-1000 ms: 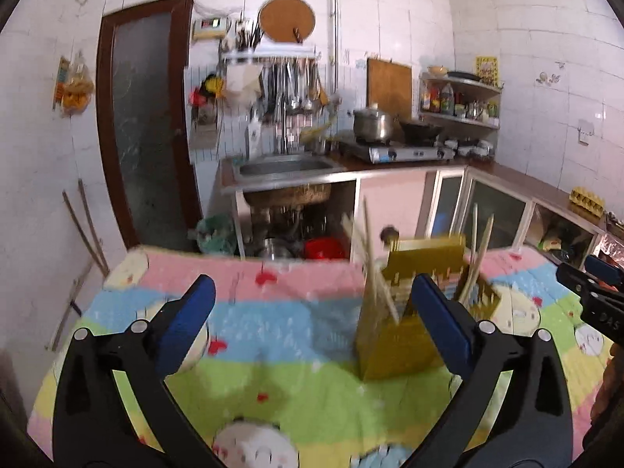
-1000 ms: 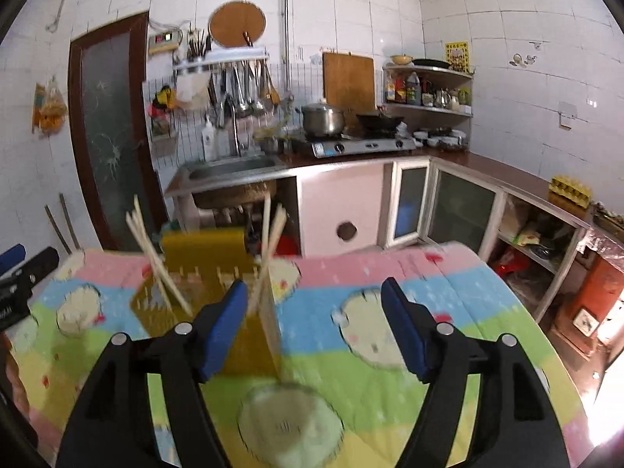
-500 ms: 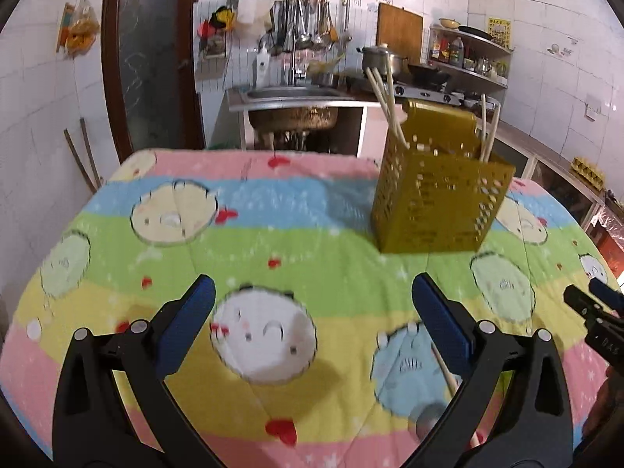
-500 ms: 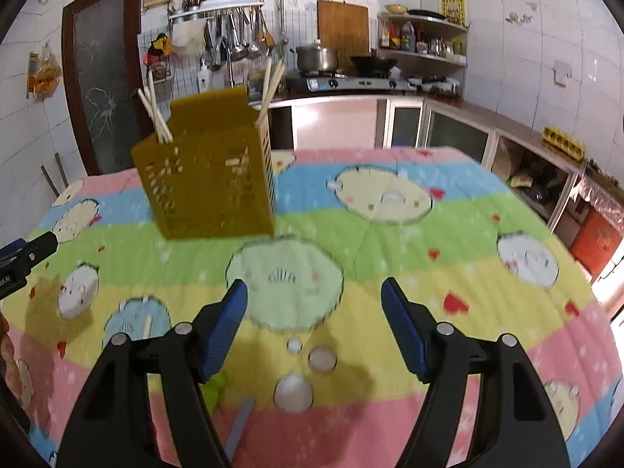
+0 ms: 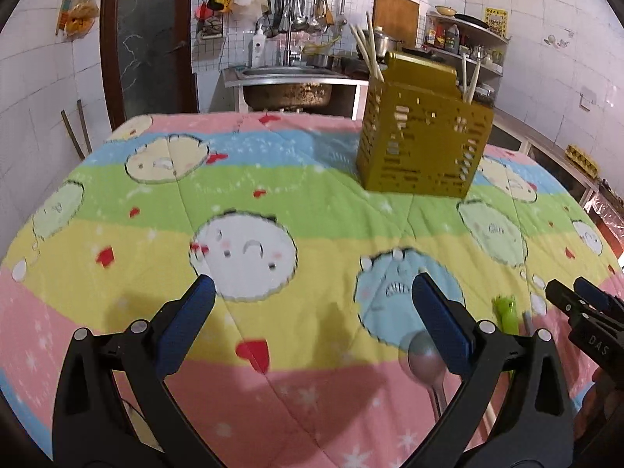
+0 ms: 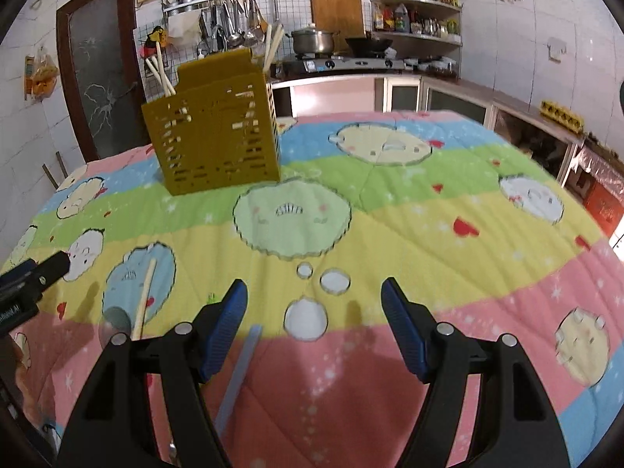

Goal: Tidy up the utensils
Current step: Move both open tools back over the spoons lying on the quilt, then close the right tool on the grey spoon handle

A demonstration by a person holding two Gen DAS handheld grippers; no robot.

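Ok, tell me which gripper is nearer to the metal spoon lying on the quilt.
Left. The left gripper hangs right over the metal spoon, whose bowl sits beside its right-hand finger. The right gripper is farther off, with the spoon beyond its left-hand finger.

Left hand-held gripper [image 5: 314, 314] and right hand-held gripper [image 6: 314, 318] gape (angled downward).

Left gripper [image 5: 312, 318]: black plastic arms, blue ribbed pads on the jaws, silver round screws at each pivot. Right gripper [image 6: 314, 318]: identical build (white lettering on its black body at 3 o'clock, left view).
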